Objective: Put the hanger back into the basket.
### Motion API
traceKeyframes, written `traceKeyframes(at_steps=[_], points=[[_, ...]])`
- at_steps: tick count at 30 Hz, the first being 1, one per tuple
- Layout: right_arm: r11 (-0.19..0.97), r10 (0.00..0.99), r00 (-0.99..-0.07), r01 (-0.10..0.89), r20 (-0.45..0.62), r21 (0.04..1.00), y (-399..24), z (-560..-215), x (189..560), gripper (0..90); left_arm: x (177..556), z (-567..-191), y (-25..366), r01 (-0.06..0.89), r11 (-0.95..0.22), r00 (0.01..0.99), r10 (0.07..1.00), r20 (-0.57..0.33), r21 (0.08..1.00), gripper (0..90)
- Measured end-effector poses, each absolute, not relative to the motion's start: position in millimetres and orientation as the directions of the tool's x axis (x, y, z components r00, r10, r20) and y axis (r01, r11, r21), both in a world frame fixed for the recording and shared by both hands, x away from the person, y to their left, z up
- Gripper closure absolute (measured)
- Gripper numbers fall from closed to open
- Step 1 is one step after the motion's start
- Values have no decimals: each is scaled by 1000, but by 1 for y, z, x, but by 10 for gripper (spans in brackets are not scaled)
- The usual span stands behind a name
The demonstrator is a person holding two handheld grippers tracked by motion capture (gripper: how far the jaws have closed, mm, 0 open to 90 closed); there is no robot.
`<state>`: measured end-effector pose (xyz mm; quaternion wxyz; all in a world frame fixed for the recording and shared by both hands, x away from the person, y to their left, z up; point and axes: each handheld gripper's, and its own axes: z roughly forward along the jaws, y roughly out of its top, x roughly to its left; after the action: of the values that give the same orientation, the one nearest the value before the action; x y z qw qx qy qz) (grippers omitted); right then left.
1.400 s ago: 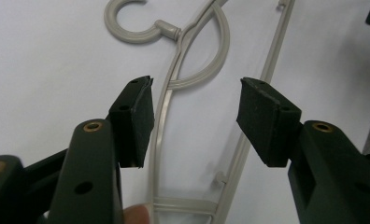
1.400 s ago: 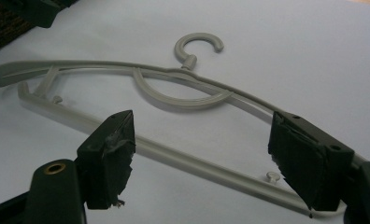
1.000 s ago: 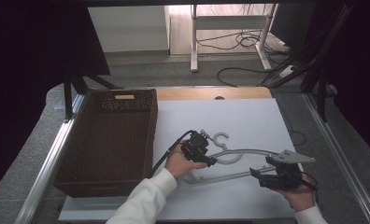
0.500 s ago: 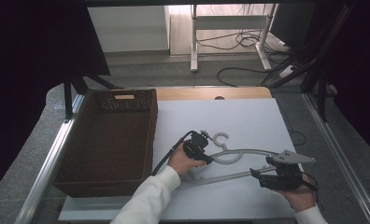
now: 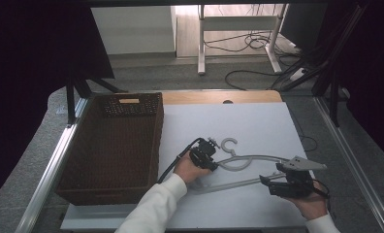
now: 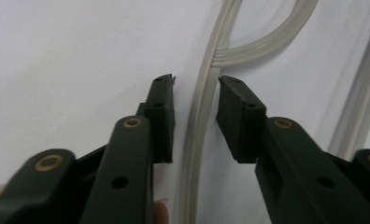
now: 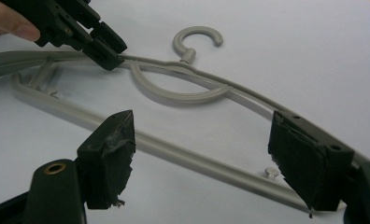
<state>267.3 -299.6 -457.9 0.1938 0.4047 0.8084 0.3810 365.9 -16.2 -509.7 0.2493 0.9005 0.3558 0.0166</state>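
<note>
On the white worktop (image 5: 258,121), the left tool (image 6: 195,100) straddles the hanger (image 5: 250,170) arm, jaws parted, unclamped; the right tool (image 7: 202,158) gapes empty above its bar.

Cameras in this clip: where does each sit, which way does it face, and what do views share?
High view: above the person's side, facing forward and down on the table, basket; forearms, both hands.
Left gripper view: rides the left hand-held gripper, looking down its jaws straddling the hanger.
Right gripper view: rides the right hand-held gripper, facing the hanger; fingertip shows.
Shared: hanger and left hand-held gripper appear in high and right gripper views.
</note>
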Motion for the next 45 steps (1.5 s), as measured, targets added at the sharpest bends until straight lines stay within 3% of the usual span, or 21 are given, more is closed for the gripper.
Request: traceKeyframes(at_steps=[8,15,27,45], points=[[389,801,-598,506,-11,770,-299,-459,268,237,360,-509,-20,578,-672,781,620,-76,462,762],[384,805,-594,511,-7,769,-300,-459,269,237,359,-509,-21,571,-677,786,614,-72,464,776],[346,820,-572,509,10,788,-306,-456,269,241,358,-500,-17,576,-655,788,605,-117,489,817],[314,819,-573,478,20,820,-312,-451,262,259,352,-462,2,571,-524,772,605,-196,632,819]])
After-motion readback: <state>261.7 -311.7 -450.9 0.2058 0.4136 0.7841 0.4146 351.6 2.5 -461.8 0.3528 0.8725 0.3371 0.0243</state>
